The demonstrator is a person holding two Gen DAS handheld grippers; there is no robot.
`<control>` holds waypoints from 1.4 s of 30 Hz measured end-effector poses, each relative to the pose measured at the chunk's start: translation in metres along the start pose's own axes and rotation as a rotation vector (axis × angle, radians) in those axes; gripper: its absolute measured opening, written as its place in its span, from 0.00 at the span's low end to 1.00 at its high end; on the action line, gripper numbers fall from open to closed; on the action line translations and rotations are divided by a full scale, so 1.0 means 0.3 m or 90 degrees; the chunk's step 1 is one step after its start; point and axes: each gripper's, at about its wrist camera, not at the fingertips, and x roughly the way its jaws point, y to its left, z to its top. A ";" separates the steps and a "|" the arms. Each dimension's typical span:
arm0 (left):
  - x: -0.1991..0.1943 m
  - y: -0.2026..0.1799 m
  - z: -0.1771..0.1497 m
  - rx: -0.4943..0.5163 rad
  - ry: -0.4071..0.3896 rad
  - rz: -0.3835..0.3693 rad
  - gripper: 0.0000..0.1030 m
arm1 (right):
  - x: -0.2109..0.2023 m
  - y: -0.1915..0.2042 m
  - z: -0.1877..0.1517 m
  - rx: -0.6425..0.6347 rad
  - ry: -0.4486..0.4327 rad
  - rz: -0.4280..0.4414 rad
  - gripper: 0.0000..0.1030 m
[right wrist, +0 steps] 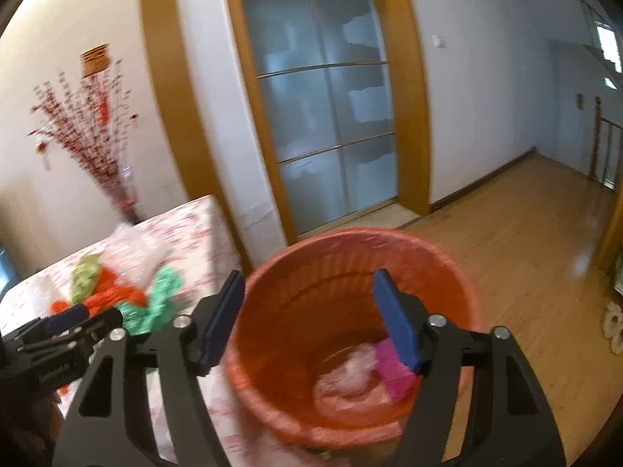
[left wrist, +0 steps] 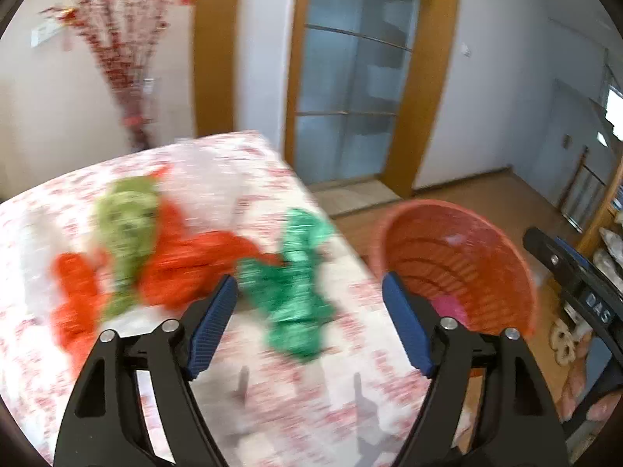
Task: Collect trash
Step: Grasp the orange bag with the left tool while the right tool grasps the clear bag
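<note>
Crumpled trash lies on the patterned table (left wrist: 253, 408): a green wrapper (left wrist: 296, 284), an orange-red piece (left wrist: 183, 268), a yellow-green piece (left wrist: 124, 225) and a clear plastic bag (right wrist: 136, 257). My left gripper (left wrist: 309, 325) is open and empty, just above the green wrapper. The orange bin (right wrist: 350, 260) stands beside the table's right edge. My right gripper (right wrist: 307, 321) is open and empty above the bin's mouth. A pink piece (right wrist: 395, 369) and a clear bag (right wrist: 350, 373) lie in the bin. The bin also shows in the left wrist view (left wrist: 459, 264).
A vase of red branches (right wrist: 89, 136) stands behind the table by the wall. A frosted glass sliding door (right wrist: 323, 109) in a wooden frame is beyond. Wooden floor (right wrist: 525, 233) stretches to the right. Slippers (right wrist: 615, 323) lie on the floor at right.
</note>
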 end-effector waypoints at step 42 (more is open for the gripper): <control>-0.166 0.535 -0.220 -0.162 -0.019 0.179 0.84 | 0.076 0.671 -0.246 -0.188 0.149 0.190 0.32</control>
